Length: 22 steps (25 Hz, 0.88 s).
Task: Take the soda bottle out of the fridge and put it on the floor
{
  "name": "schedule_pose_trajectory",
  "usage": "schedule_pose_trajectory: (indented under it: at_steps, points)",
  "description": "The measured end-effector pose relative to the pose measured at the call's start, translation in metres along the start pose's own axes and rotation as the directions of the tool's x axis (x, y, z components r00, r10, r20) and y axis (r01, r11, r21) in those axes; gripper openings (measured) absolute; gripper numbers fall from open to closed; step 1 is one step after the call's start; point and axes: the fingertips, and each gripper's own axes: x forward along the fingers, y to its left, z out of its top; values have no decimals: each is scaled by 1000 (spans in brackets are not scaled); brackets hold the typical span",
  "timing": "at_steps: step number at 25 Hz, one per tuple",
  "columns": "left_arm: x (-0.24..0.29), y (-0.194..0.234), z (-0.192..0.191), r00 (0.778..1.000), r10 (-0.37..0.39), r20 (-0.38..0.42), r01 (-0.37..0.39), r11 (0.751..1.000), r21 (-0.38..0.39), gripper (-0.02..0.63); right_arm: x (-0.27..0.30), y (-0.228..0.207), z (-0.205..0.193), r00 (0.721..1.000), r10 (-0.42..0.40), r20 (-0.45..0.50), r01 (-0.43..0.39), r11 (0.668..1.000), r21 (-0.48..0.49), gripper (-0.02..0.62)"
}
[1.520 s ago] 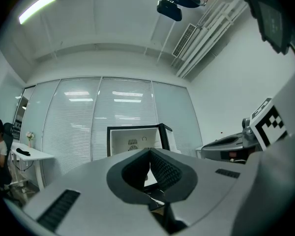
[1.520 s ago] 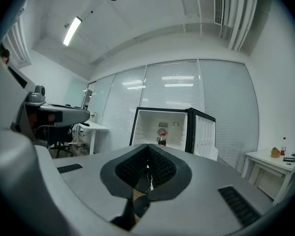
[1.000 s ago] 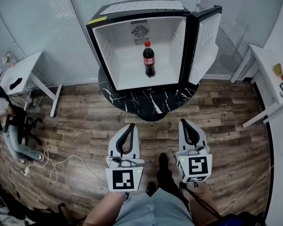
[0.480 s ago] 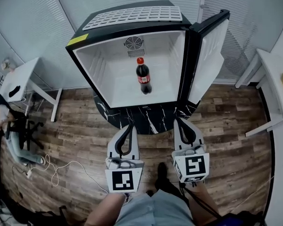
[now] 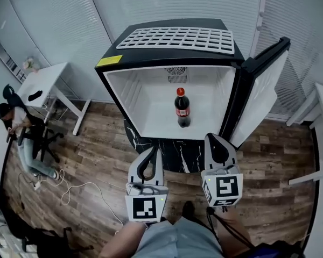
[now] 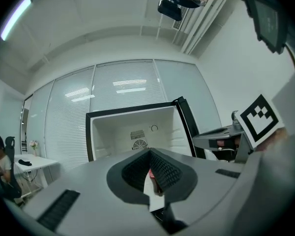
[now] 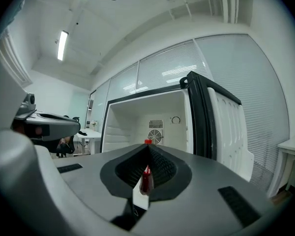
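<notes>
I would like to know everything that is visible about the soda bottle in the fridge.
The soda bottle looks like clear plastic filled with dark liquid, with a red cap and a red label round its middle. It stands upright, capped, near the middle of the white floor of the open fridge, apart from the walls. Only that floor touches it; the left claw and the right claw are outside the fridge, short of it.

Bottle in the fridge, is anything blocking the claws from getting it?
Nothing visible. The door is swung open to the right, and the bottle stands alone in the fridge, ahead of the left claw and right claw.
</notes>
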Motion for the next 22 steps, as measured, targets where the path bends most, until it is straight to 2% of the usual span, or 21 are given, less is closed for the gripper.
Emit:
schedule_pose_trajectory:
  at_steps: [7,10,17,22]
  points:
    - [2,22,-9,998,57,-16,-57,998,-3,17,39,5,15,998,50,31,-49,998,-50,14]
    - [6,30,-15,997,66,-25,-67,997,-30,17,49,9,18,998,56,33,-54,996,-65,14]
    - [43,50,-16,999,44,25,-42,996,-79,17,75,13,18,998,60,11,-59,993,-100,14]
    - [77,58,-14,999,3,36,0,997,-73,17,101,14,19,998,66,-4,-66,991,-112,17]
